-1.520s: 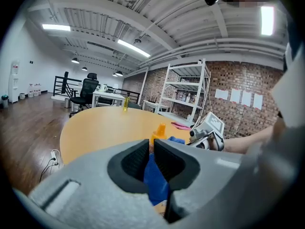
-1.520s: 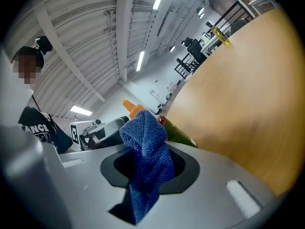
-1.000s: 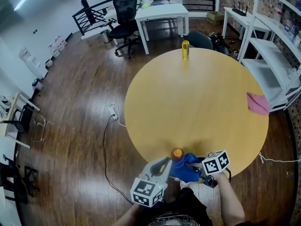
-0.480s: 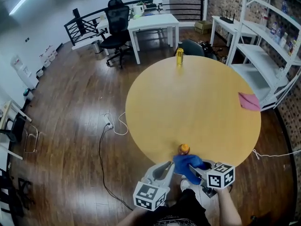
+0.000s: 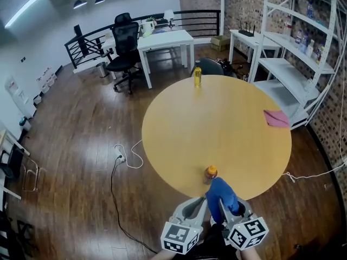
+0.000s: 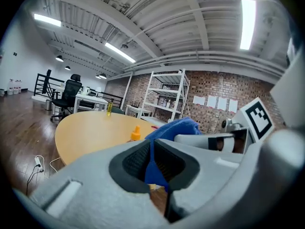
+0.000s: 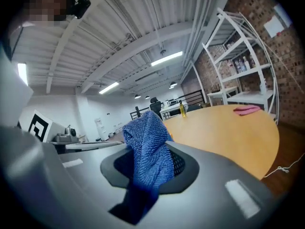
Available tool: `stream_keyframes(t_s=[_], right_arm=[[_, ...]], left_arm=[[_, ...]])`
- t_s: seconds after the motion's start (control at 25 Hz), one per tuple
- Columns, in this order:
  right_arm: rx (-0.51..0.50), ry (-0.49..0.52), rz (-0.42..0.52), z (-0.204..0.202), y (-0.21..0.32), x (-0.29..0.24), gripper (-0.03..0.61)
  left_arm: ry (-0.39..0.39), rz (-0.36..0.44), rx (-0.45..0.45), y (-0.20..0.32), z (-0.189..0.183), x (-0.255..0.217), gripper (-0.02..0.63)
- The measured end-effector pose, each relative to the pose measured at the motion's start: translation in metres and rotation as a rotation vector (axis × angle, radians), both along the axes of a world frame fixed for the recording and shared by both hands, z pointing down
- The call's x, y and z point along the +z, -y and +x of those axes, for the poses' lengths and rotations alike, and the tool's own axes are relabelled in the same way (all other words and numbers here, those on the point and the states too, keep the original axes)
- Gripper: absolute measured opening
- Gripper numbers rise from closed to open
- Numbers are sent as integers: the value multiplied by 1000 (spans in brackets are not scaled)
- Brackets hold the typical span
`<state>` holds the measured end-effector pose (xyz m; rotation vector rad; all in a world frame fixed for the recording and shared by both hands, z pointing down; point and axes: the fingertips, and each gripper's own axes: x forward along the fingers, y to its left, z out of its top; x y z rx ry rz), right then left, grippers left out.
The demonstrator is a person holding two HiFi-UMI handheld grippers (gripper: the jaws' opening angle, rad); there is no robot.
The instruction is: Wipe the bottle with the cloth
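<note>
The small bottle (image 5: 210, 173) with the orange cap stands upright near the near edge of the round table (image 5: 233, 140), so its long axis is vertical. I take this one for the bottle to wipe, because the yellow bottle (image 5: 197, 76) is well apart at the far edge. Both grippers are off the table on the person's side, and they share the blue cloth (image 5: 222, 195). The left gripper (image 5: 201, 201) has its jaws pressed together on a thin edge of the cloth. The right gripper (image 5: 223, 206) has its jaws closed on a thicker fold, and the cloth rises above them in a bunch. The bottle lies straight ahead of the jaws, apart from the cloth and not touching it. In the head view it is in front of the space between the two grippers, a little toward the left one. In the left gripper view its cap shows just left of the cloth. In my judgement the coming move is forward and over the table edge, to bring the cloth against the near side of the bottle.
</note>
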<state>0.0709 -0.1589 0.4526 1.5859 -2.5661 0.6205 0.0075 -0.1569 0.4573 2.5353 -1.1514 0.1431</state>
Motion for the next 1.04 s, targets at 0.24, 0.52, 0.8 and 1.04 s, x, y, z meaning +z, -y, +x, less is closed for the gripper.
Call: stream_keyframes(t_s=[0.24,0.52,0.8,1.04], right_arm=[[59,-84,79,2,-14,-11,83],[87,-94,112,8,-16,-20,83],[96,-113,126,10,-18,-23,83],[94,-125,134,8,-22,-23,83]], left_arm=[[14,31,31,-8,5,-7,25],[27,50,56,-16,11,-11,25],[28,49,56,-18,12,-9,3],[25,52,61,-22,13,-10,3]])
